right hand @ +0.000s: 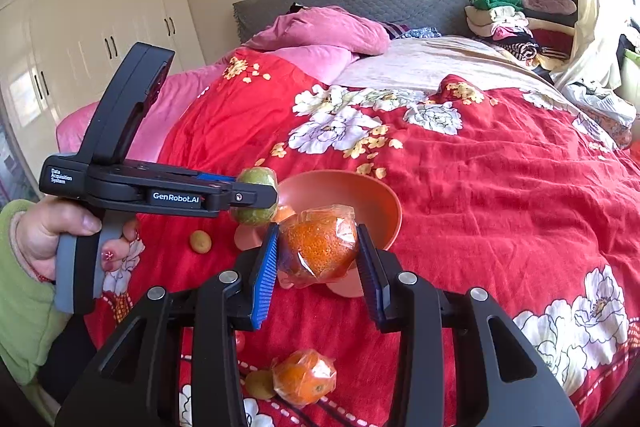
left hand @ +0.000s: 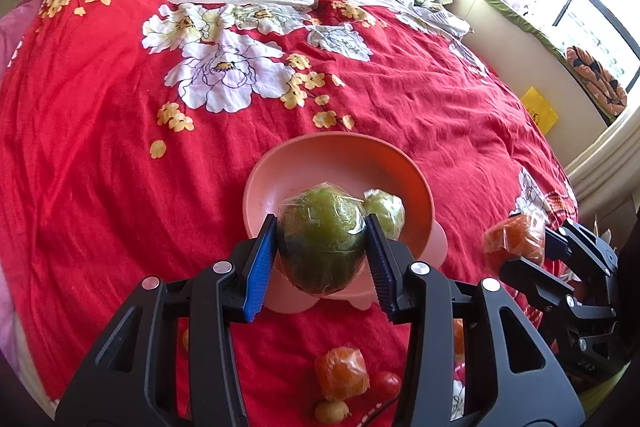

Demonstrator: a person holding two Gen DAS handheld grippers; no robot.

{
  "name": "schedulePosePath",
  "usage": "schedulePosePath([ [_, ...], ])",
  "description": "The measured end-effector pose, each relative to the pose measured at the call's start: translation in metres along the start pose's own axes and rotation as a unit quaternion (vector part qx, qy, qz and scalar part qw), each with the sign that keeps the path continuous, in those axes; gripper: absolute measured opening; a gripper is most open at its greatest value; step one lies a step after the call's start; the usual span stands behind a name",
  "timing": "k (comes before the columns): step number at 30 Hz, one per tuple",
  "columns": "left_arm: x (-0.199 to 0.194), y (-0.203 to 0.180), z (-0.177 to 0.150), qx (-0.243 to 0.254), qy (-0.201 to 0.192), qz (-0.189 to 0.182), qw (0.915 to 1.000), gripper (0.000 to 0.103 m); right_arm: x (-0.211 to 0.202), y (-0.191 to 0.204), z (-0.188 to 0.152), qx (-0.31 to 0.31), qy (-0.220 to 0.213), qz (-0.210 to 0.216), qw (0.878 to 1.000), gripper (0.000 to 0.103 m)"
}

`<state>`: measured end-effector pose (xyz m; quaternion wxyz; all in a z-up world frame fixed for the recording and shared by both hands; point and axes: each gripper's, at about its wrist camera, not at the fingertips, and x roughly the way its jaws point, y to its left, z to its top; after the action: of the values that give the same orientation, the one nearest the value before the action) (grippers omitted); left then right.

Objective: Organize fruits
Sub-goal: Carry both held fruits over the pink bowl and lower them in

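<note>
the left hand-held gripper [left hand: 322,247] is pinching a wrapped green fruit [left hand: 322,243] at frame centre, over the pink bowl [left hand: 280,171]. the right hand-held gripper [right hand: 318,259] is pinching a wrapped orange [right hand: 318,247] beside the bowl.

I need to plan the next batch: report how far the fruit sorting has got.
Done: one wrapped green fruit lies in the pink bowl. In hand: the left gripper clamps a green fruit, the right gripper a wrapped orange. Left on the bedspread: another orange and small fruits.
</note>
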<state>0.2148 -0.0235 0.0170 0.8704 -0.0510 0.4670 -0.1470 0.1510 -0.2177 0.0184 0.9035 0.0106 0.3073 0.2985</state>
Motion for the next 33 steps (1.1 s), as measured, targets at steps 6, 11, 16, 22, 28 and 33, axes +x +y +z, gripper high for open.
schedulePosePath([
  [6,0.005,0.009,0.012,-0.010,-0.003,0.004,0.9999,0.035,0.005,-0.003,0.003,0.001,-0.006,0.000,1.000,0.036],
  [11,0.015,0.010,0.021,-0.010,0.002,0.007,0.9999,0.036,0.008,-0.008,0.004,0.003,-0.006,-0.001,1.000,0.036],
  [16,0.027,0.008,0.027,-0.005,0.010,0.011,0.9999,0.036,0.013,-0.015,0.008,0.007,-0.006,-0.004,1.000,0.036],
  [22,0.040,0.011,0.033,-0.006,0.022,0.014,0.9996,0.036,0.021,-0.025,0.011,0.006,0.001,-0.009,1.000,0.036],
  [28,0.051,0.014,0.036,-0.006,0.030,0.017,0.9994,0.036,0.029,-0.031,0.014,0.010,0.002,-0.010,1.000,0.036],
  [33,0.057,0.014,0.038,-0.004,0.034,0.017,0.9993,0.036,0.035,-0.033,0.010,0.014,0.009,-0.010,1.000,0.036],
])
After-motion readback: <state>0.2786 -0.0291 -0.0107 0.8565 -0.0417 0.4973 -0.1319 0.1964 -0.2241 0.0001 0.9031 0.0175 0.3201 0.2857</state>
